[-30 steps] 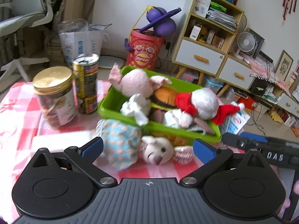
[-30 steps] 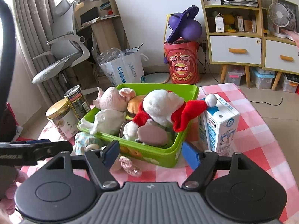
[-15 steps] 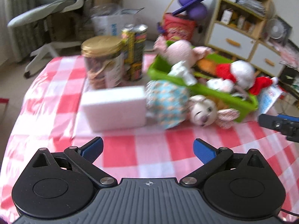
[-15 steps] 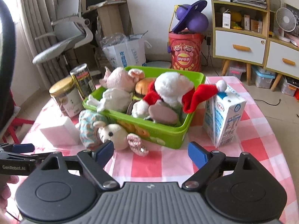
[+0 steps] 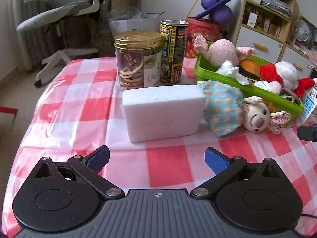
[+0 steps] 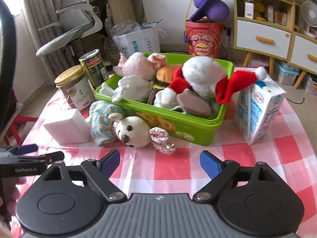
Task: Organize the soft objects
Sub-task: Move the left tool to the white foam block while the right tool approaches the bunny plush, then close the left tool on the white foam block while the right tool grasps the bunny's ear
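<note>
Plush mouse (image 6: 131, 131) in a blue patterned dress lies on its side on the counter (image 6: 172, 170), touching the near wall of the green bin (image 6: 198, 130). Its long axis runs left to right: dress at the left against the white foam block (image 6: 67, 128), head at the right, face turned toward the near edge, one sequinned ear (image 6: 161, 138) spread on the cloth.

Left claw (image 5: 157, 158) is level and low over the near left part of the counter, fingers spread wide and empty, aimed at the foam block. Right claw (image 6: 160, 163) sits level near the mouse, fingers likewise parted, nothing gripped; the mouse head lies just beyond its gap.

Bare checked cloth separates both claws from the objects. The bin is crowded with a pink plush (image 6: 138, 65), a white plush (image 6: 130, 88) and a Santa-hatted plush (image 6: 202, 77). A milk carton (image 6: 257, 107) stands just right of the bin. A gold-lidded jar (image 5: 138, 59) and a can (image 5: 173, 51) stand far left, beyond the block.
</note>
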Tool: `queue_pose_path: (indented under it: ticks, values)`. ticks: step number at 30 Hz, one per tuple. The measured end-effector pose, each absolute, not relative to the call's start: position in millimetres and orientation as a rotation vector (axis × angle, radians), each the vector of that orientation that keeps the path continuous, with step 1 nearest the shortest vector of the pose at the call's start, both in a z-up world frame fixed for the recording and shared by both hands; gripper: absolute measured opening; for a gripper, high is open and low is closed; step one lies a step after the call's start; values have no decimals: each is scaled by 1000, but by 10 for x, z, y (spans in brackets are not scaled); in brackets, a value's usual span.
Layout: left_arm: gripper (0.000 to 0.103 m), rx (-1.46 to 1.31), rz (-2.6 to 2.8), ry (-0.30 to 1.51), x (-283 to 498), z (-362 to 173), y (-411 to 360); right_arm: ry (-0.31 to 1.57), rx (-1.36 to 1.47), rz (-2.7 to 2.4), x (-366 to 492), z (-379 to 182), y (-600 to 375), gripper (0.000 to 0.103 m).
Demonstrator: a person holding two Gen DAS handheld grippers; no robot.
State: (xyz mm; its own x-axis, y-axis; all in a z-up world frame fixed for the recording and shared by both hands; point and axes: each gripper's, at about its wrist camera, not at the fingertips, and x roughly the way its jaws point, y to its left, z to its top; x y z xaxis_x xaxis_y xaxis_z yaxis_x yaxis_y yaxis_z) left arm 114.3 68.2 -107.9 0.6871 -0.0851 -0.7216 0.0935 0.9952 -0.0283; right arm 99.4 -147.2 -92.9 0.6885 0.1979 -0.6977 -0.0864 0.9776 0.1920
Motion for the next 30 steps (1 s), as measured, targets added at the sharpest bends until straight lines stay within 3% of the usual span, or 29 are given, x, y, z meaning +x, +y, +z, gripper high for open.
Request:
queue_pose_path:
  ticks: [21,26,30]
  values:
    - [98,-118,-181,662,1445,-1366,1035,761,235,199,1333,-1406,-1460,65]
    - [95,-191,-195,652,1473,-1384,1100,745,288,217,1375,-1443,-1523,51]
    - [89,-219,-215,637,1471,-1353,1133,746,307,215,1385,-1445,-1572,27]
